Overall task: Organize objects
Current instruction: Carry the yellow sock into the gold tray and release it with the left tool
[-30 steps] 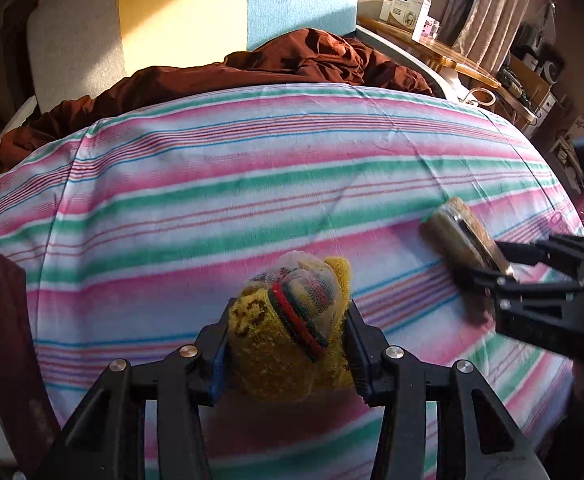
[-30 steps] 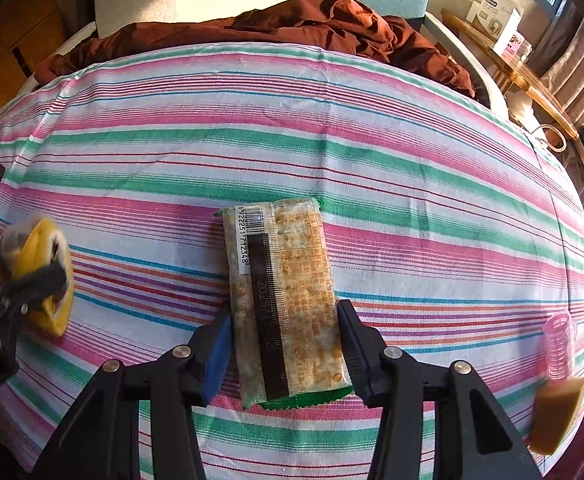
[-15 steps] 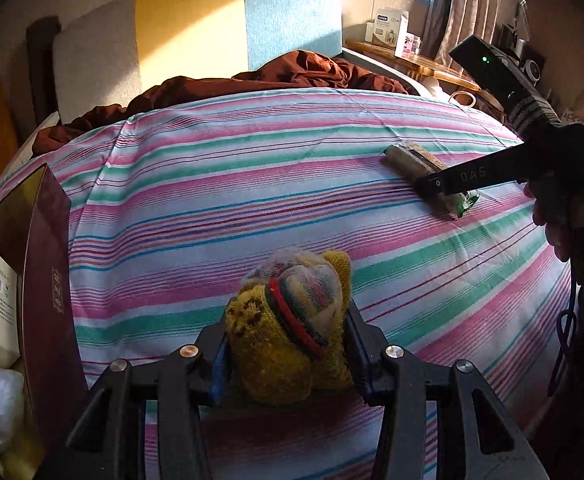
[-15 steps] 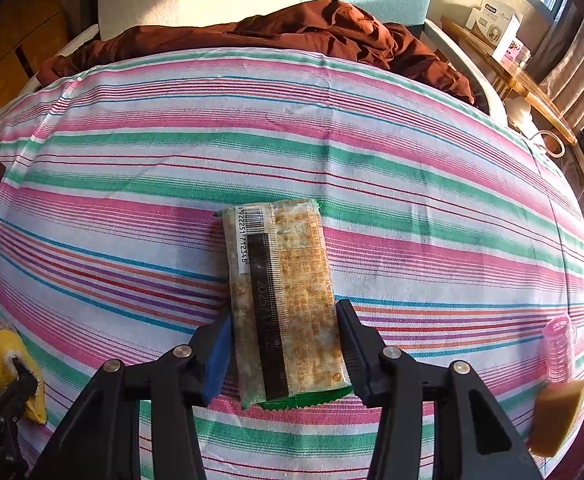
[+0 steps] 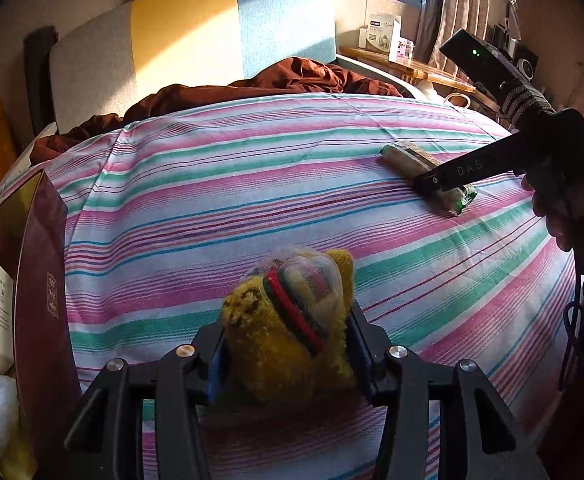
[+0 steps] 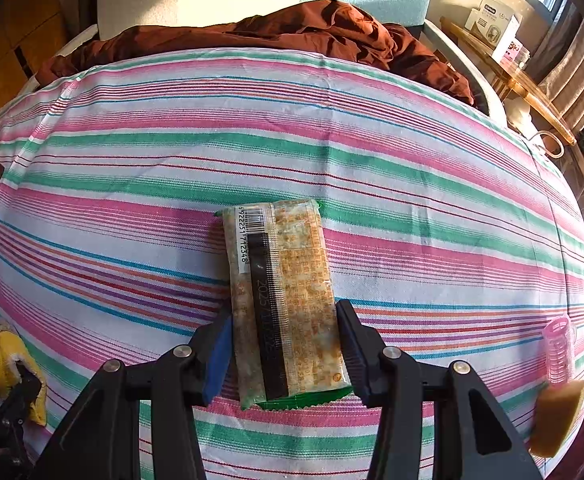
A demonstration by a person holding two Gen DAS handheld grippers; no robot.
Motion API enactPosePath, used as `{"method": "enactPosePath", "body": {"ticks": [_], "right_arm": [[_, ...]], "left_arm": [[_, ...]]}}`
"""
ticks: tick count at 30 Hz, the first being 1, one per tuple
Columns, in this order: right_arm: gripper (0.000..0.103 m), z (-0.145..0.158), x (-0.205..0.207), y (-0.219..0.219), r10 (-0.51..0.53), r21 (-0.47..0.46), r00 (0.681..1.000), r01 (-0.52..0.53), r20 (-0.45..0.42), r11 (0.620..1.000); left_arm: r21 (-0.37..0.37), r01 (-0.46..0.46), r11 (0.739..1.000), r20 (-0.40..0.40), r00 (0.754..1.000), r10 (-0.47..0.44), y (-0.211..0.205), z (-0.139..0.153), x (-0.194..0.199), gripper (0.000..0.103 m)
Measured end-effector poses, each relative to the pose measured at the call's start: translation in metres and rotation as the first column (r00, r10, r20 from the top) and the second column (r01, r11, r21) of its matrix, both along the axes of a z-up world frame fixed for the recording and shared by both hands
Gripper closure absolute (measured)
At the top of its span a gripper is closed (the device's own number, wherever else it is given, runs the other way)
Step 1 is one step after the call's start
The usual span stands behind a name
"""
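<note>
Left wrist view: yellow knitted toy (image 5: pixel 287 328), red-and-green band, partly in clear wrap, sitting on the striped bedspread (image 5: pixel 251 184).
Left gripper (image 5: pixel 287 364): pointing downward, jaws opening, toy between them, pads still touching.
Right wrist view: cracker packet (image 6: pixel 283 300) lying flat, barcode end away.
Right gripper (image 6: pixel 285 352): angling steeply down, clamping the packet's near end.

Yellow knitted item with red, green and black bands (image 5: pixel 287 328), partly wrapped in clear plastic, upright near the front edge of the striped bedspread. Flat rectangular clear-wrapped snack packet (image 6: pixel 283 300), barcode label and dark seam strip uppermost, lying lengthwise on the bedspread, well apart from the knitted item.
</note>
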State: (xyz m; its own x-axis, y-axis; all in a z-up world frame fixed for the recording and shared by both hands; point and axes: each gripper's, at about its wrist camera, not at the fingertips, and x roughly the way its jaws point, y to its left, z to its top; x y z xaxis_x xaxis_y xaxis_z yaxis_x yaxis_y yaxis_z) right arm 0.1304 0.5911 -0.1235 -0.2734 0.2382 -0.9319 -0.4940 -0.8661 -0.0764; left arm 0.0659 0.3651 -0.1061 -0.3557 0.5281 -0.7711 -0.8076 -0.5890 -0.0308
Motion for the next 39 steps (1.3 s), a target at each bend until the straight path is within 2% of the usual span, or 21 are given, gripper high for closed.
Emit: {"method": "enactPosePath", "body": {"ticks": [8, 17, 26, 39], "right_arm": [[0.054, 0.003, 0.005, -0.003, -0.001, -0.002, 1.0, 0.001, -0.006, 1.0], [0.054, 0.004, 0.007, -0.006, -0.001, -0.001, 1.0, 0.001, -0.012, 1.0], [0.054, 0.001, 0.006, -0.003, -0.008, 0.01, 1.0, 0.008, -0.022, 1.0], [0.054, -0.001, 0.0, -0.005, -0.037, 0.028, 0.999, 0.036, 0.015, 0.999]], "left_arm": [[-0.001, 0.006, 1.0, -0.002, 1.0, -0.006, 0.0, 0.001, -0.001, 0.052], [-0.015, -0.01, 1.0, 0.014, 1.0, 0.01, -0.008, 0.012, 0.0, 0.057], [0.07, -0.003, 0.998, -0.024, 1.0, 0.005, -0.04, 0.057, 0.009, 0.057], [0.117, -0.057, 0.991, -0.085, 0.994, 0.067, -0.093, 0.093, 0.002, 0.056]]}}
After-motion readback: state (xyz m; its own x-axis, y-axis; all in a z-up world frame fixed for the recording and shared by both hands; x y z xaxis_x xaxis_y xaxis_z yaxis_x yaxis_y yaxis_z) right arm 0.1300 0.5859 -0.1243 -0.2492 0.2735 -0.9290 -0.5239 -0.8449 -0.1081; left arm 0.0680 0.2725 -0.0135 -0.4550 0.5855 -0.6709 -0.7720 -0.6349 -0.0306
